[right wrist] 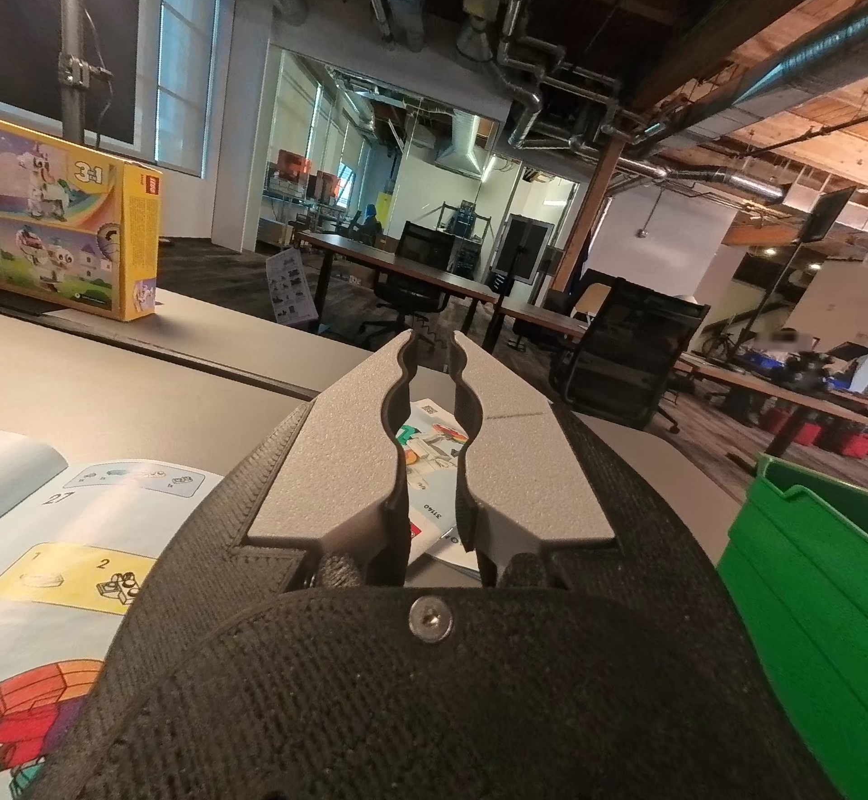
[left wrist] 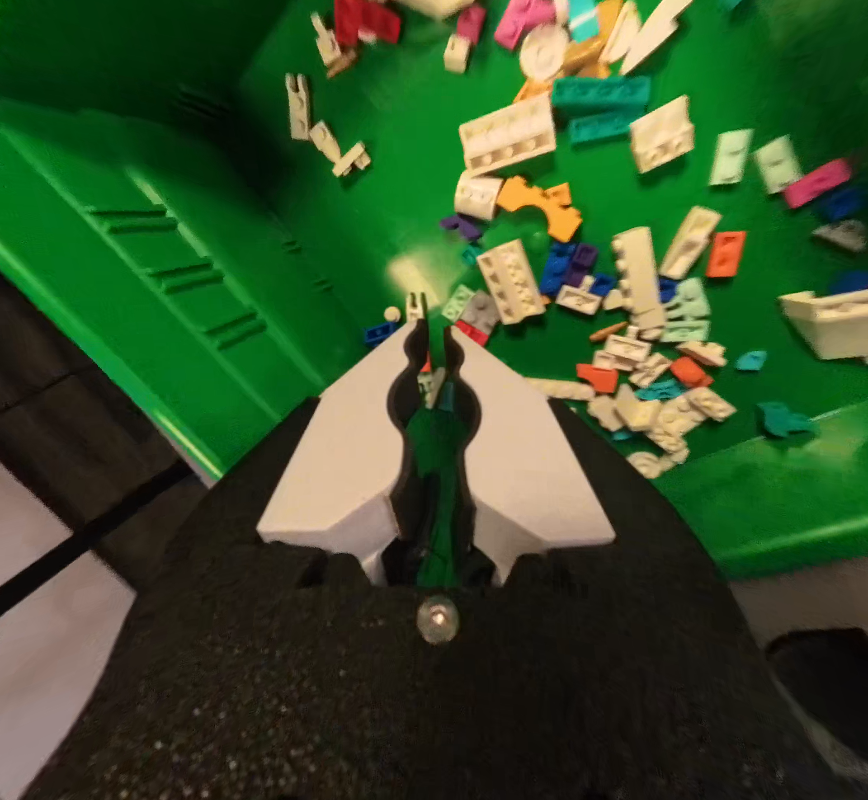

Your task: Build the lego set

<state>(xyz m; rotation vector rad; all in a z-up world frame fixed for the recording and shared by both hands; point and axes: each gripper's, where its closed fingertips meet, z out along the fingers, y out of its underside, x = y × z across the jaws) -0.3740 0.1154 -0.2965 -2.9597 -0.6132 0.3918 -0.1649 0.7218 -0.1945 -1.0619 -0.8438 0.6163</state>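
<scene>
Left gripper (left wrist: 434,329), jaws slightly apart, over green bin (left wrist: 188,261); right gripper (right wrist: 433,340) likewise, empty; isolate 1 brick (left wrist: 509,282), descend squarely.

The left gripper (left wrist: 434,329) is hanging over the near corner of a green bin (left wrist: 155,261), its jaws standing slightly apart with nothing clearly between them. Loose lego pieces (left wrist: 587,237) are lying scattered across the bin floor, mostly white, with an orange arch piece (left wrist: 545,207) among them, and a small white clip piece (left wrist: 415,305) is sitting just beyond the fingertips.
</scene>
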